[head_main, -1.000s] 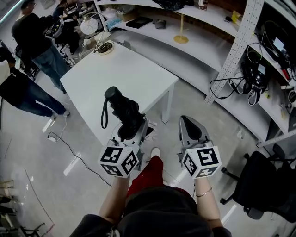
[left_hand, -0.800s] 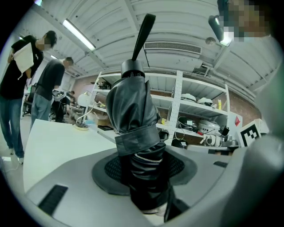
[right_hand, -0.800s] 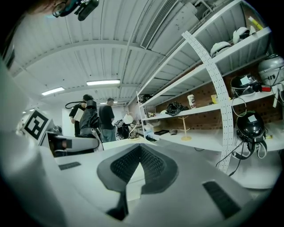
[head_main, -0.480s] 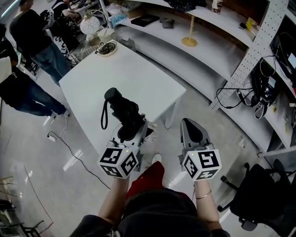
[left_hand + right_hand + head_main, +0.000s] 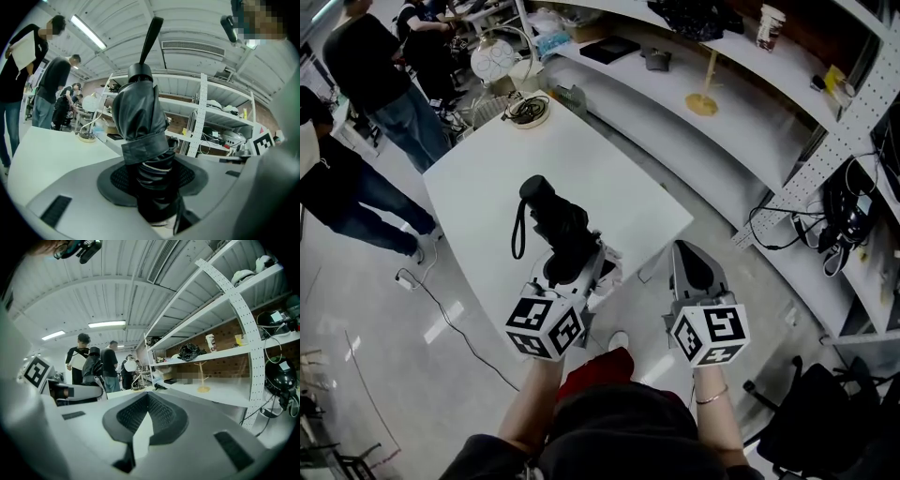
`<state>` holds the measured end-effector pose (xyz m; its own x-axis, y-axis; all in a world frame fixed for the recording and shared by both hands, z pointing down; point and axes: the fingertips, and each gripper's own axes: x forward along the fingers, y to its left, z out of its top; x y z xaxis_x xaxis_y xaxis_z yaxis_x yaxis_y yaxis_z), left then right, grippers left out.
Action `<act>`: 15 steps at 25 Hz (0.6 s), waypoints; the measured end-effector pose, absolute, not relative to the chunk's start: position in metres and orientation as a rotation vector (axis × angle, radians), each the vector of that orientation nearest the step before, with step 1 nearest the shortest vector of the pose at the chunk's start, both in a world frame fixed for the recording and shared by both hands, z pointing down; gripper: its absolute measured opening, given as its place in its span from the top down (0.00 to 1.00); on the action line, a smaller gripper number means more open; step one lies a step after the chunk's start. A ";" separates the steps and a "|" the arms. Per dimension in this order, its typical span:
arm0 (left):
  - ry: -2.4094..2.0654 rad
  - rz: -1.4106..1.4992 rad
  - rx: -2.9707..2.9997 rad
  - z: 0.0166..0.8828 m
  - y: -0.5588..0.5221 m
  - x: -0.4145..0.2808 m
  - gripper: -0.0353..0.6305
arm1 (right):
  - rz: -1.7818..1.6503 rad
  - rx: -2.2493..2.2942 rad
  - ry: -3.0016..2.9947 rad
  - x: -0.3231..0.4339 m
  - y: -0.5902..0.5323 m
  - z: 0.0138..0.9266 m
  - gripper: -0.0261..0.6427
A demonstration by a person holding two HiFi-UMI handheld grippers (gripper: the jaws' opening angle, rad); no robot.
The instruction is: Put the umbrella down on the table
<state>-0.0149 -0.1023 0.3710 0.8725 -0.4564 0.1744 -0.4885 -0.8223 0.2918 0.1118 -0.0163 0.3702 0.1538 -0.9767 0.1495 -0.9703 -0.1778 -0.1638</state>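
A folded black umbrella (image 5: 555, 221) with a wrist strap stands upright in my left gripper (image 5: 573, 266), whose jaws are shut on its lower part. In the left gripper view the umbrella (image 5: 140, 123) fills the middle, pinched between the pads of that gripper (image 5: 152, 180). It hangs over the near edge of the white table (image 5: 600, 164). My right gripper (image 5: 691, 268) is to the right, off the table's near corner, shut and holding nothing. In the right gripper view the right gripper's (image 5: 148, 400) tips meet.
A coil of cable (image 5: 528, 110) lies at the table's far corner, by a round lamp (image 5: 493, 60). People (image 5: 370, 80) stand at the left. Long shelves (image 5: 741, 122) with a gold stand (image 5: 703, 101) run behind. A cord (image 5: 441, 305) trails on the floor; an office chair (image 5: 825, 412) is at the lower right.
Both grippers have moved forward towards the table, the umbrella still held. The umbrella now stands over the table's near edge, and the right gripper is beside the near corner.
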 end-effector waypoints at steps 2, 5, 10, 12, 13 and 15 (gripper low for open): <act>-0.713 0.134 2.712 0.369 -0.115 -0.013 0.65 | -0.343 -2.356 2.010 0.113 -0.032 0.368 0.94; -0.725 0.121 2.706 0.366 -0.133 -0.011 0.65 | -0.336 -2.345 2.029 0.115 -0.053 0.364 0.94; -0.752 0.104 2.694 0.364 -0.155 -0.016 0.65 | -0.319 -2.327 2.059 0.113 -0.079 0.362 0.94; -0.762 0.097 2.688 0.363 -0.161 -0.019 0.65 | -0.316 -2.319 2.070 0.111 -0.086 0.361 0.94; -0.768 0.094 2.685 0.362 -0.163 -0.020 0.65 | -0.315 -2.314 2.077 0.110 -0.089 0.361 0.94; -0.782 0.094 2.681 0.362 -0.167 -0.022 0.65 | -0.318 -2.302 2.093 0.109 -0.095 0.362 0.94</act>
